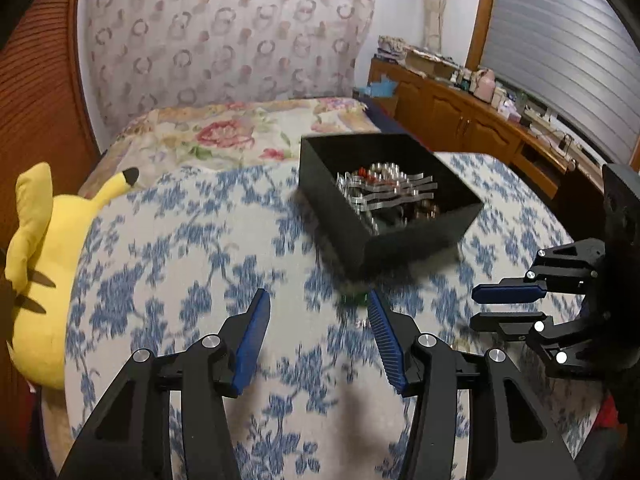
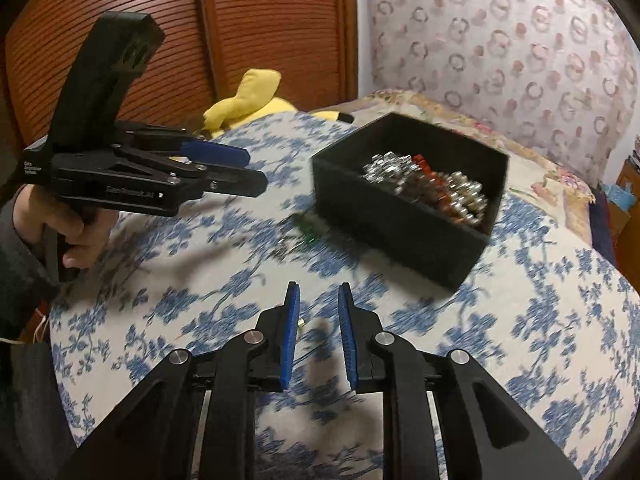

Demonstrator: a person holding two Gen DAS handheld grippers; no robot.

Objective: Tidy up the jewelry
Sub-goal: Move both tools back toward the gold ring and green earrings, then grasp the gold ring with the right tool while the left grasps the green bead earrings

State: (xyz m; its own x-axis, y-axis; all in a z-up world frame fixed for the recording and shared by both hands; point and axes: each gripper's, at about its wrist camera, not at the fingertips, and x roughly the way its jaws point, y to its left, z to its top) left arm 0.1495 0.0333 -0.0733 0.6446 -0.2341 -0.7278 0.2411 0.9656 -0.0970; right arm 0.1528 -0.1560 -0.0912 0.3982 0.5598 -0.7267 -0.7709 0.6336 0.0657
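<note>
Both grippers, left gripper point(image 1: 318, 306) spread, right gripper point(image 2: 319, 298) slightly parted, hold nothing; mid-frame lies small green jewelry point(image 2: 306, 234), probably light, slippery; pinch its middle beside black box point(image 2: 400, 220).

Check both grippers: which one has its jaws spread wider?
The left gripper. Its blue pads stand well apart with nothing between them, while the right gripper shows only a narrow gap. Both hang over the blue-flowered bedspread, short of the black box.

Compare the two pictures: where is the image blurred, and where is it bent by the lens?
Left wrist view: the black box and blue-flowered cloth smear with motion; the walls bow at the edges. Right wrist view: the same smear, cupboard slats curved.
</note>
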